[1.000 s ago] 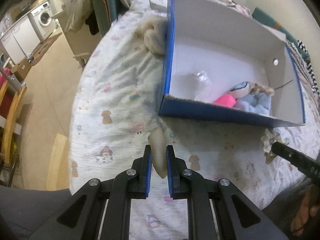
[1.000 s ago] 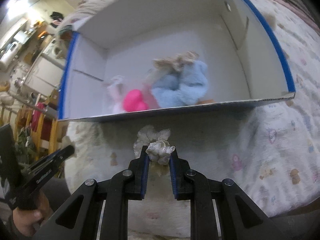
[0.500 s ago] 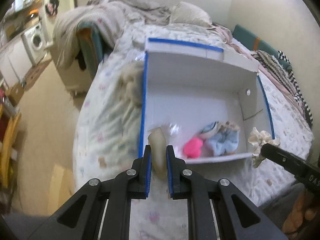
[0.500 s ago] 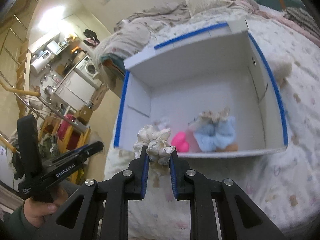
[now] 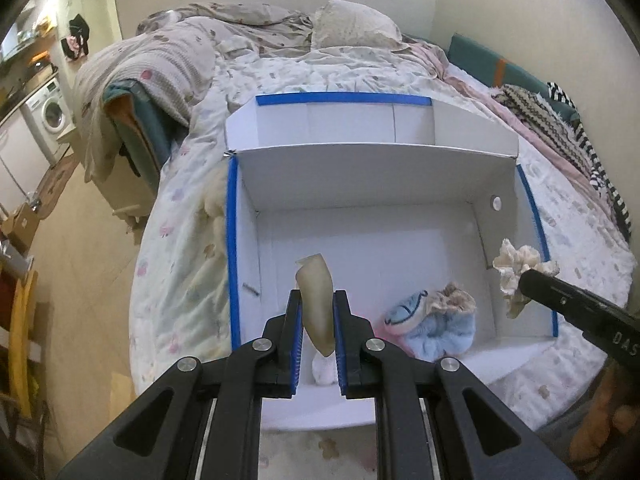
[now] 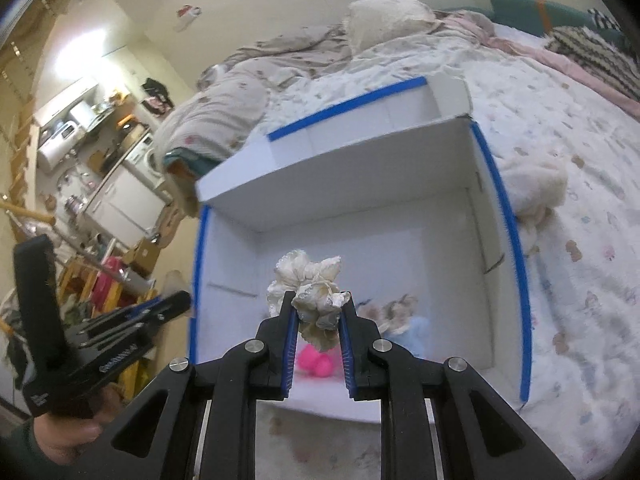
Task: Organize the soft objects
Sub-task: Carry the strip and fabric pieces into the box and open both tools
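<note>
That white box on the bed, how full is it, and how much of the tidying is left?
Done: a fluffy light-blue plush toy and a bright pink soft toy already lie in the white cardboard box with blue edges. In hand: the left gripper holds a smooth beige soft piece; the right gripper holds a cream ruffled scrunchie. Left: dropping both in, and a cream fluffy item beside the box.
</note>
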